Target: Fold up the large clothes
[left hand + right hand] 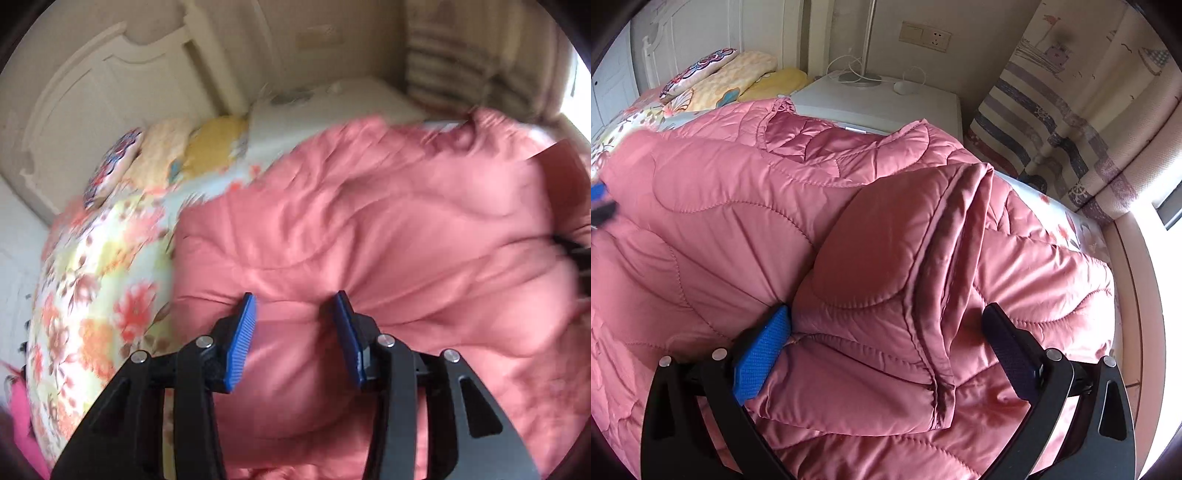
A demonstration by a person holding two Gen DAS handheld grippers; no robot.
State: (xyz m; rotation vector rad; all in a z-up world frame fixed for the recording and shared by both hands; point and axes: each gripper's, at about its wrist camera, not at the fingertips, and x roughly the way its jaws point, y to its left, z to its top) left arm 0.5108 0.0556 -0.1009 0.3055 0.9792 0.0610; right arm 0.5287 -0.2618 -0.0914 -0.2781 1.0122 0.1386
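While the left wrist view is smeared with blur, we can still make out our left gripper (295, 306) with its blue pads (242, 341) spread apart and nothing pinched between them; the pink quilted coat (388, 229) lies just beyond and beneath the fingertips, filling everything ahead and to the right of them; left of the fingers we see the floral bedsheet (92, 288), and far ahead on that side a row of pillows (166, 158) against a cream headboard (92, 92).

From the right wrist view, our right gripper (886, 317) stands wide, its fingers flanking a thick folded wad of the coat (879, 258); the left pad (764, 350) touches the fabric, but we cannot tell whether the right pad presses it; beyond the coat we see a white nightstand (886, 107), and ahead to the right a striped curtain (1071, 129).
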